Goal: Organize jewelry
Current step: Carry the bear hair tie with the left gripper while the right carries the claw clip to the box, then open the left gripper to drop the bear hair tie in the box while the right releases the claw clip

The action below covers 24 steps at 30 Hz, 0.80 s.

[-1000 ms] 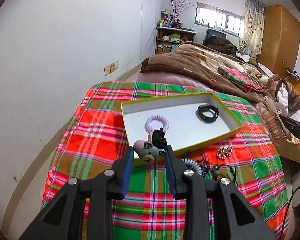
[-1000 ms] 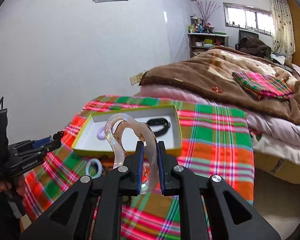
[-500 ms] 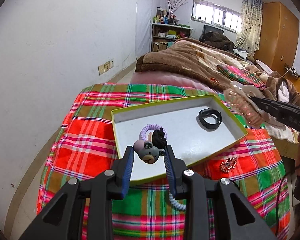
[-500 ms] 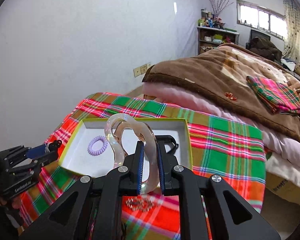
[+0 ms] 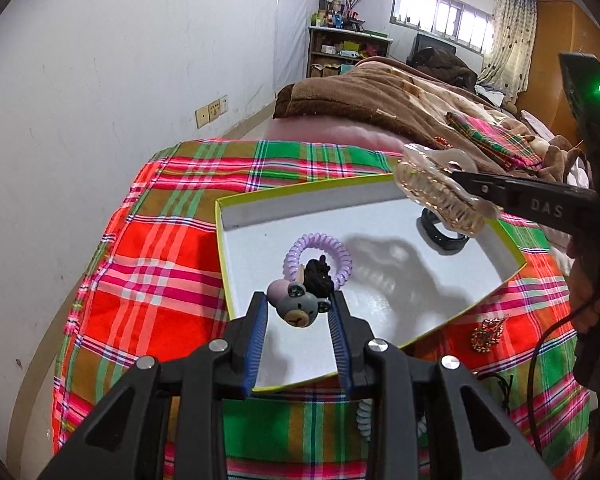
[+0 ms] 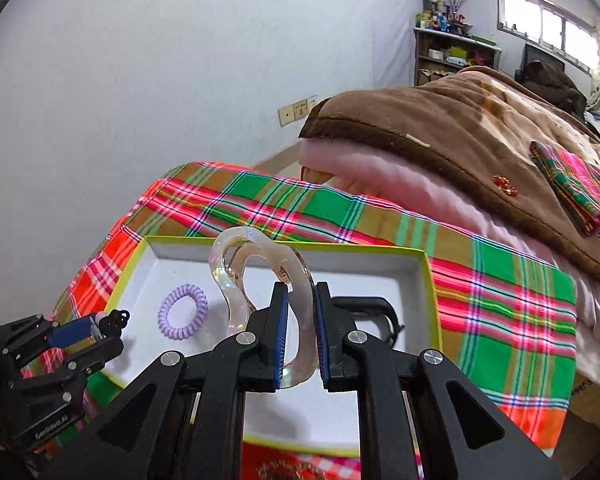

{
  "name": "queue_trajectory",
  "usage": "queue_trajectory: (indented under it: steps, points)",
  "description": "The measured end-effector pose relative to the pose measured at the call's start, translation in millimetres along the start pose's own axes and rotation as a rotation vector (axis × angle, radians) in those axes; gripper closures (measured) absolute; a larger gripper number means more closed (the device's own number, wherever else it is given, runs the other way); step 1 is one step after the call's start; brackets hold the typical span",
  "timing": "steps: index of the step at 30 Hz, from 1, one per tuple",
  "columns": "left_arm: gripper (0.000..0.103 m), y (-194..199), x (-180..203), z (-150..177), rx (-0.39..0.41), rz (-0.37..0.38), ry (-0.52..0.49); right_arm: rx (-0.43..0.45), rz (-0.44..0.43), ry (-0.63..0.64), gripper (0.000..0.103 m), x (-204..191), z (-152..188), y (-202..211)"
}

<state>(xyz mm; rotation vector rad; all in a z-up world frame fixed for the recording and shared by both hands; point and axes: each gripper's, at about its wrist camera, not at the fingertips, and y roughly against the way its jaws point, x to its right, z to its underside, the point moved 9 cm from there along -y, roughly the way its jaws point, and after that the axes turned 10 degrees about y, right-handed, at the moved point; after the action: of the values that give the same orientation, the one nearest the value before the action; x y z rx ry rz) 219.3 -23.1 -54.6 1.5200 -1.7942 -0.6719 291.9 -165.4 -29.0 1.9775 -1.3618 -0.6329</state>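
Observation:
A white box with a yellow-green rim (image 5: 300, 190) lies on the plaid cloth. It holds a purple spiral hair tie (image 5: 318, 237) and a black band (image 5: 444, 240). My left gripper (image 5: 298, 304) is shut on a black hair tie with a grey bear charm (image 5: 298, 312), just above the box's near edge. My right gripper (image 6: 300, 300) is shut on a clear hair claw clip (image 6: 260, 248), over the box's right side. In the left wrist view the claw clip (image 5: 440, 192) hangs above the black band. In the right wrist view the left gripper (image 6: 108, 322) shows beside the purple spiral hair tie (image 6: 164, 314).
On the cloth in front of the box lie a rhinestone brooch (image 5: 486, 332), a pale spiral hair tie (image 5: 364, 416) and a black cord (image 5: 500, 384). A brown blanket (image 5: 380, 100) is piled behind the box. A white wall runs along the left.
Both grippers have moved in over the box with their loads. The claw clip came in from the right and now hangs above the black band. The bear hair tie now sits over the box's near edge.

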Motion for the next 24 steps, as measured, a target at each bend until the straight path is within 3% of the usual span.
queue_trajectory:
  steps: [14, 24]
  points:
    - [0.071, -15.2, -3.0, 6.8, -0.039, -0.002, 0.004, -0.08, -0.059, 0.037, 0.09, -20.6, -1.1, -42.2]
    - [0.071, -24.0, -2.4, 11.2, -0.061, -0.007, -0.003, -0.111, -0.051, 0.06, 0.09, -24.7, 1.0, -55.3]
